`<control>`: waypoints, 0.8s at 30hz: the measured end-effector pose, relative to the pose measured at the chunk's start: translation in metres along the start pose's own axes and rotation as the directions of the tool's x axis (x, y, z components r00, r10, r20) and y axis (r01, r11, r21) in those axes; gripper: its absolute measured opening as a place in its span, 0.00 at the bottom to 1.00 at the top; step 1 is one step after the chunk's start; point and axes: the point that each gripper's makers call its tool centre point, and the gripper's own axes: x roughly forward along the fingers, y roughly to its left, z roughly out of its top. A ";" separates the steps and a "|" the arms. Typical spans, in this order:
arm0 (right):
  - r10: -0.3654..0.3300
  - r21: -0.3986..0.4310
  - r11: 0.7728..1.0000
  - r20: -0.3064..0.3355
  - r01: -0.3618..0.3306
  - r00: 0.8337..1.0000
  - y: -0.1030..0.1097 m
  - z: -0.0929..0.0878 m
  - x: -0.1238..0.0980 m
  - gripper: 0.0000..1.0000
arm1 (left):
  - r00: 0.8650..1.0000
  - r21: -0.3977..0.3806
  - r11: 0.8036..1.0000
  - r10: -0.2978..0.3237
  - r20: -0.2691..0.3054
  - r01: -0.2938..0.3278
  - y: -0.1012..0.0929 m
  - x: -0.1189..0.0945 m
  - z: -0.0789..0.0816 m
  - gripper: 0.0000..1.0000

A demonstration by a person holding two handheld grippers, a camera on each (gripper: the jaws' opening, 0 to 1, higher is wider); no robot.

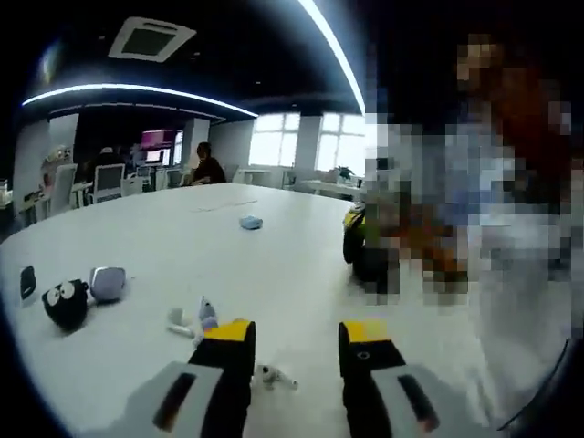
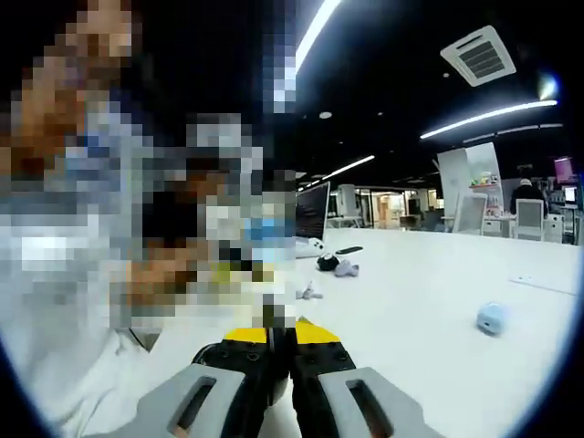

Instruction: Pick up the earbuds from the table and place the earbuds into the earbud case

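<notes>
My left gripper (image 1: 297, 351) hangs low over the white table (image 1: 274, 237) with its jaws spread wide and nothing between them. One earbud (image 1: 274, 375) lies on the table in the gap between the jaws, nearer the left jaw. A second earbud (image 1: 178, 319) lies just left of that jaw, beside a small bluish piece (image 1: 208, 315) I cannot identify.

My right gripper (image 2: 281, 342) has its jaws pressed together; something dark seems to sit in the slit at the tips, but I cannot tell what it is.

The step in hand, as I judge it, is picking up the near earbud with the left gripper. To do it well I would shift slightly so the earbud sits midway between the jaws, go down until the tips almost touch the table, then close slowly. The earbud is small and smooth, so an off-centre pinch could flick it away.

For containers, a pale blue rounded thing (image 1: 251, 222) sits well apart up the table, and also shows in the right gripper view (image 2: 492, 318). It may be the case, though I cannot tell whether it is open or holds anything. A grey pouch (image 1: 108, 283) and a black toy (image 1: 66, 304) lie further left.
</notes>
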 end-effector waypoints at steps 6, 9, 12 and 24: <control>0.015 0.045 0.999 0.072 -0.018 0.997 0.005 0.015 0.002 0.06 | 0.978 -0.012 0.978 -0.209 0.022 0.210 -0.073 0.053 0.010 0.47; 0.023 0.046 0.999 0.096 -0.027 0.995 0.011 0.024 0.001 0.06 | 0.961 -0.017 0.961 -0.276 0.001 0.275 -0.094 0.073 0.005 0.49; 0.042 0.049 0.998 0.127 -0.048 0.991 0.019 0.033 0.000 0.06 | 0.957 -0.016 0.957 -0.289 -0.002 0.289 -0.099 0.086 0.005 0.50; 0.062 0.080 0.994 0.170 -0.077 0.984 0.024 0.039 0.001 0.06 | 0.907 -0.124 0.908 -0.375 0.191 0.401 -0.121 0.104 0.031 0.41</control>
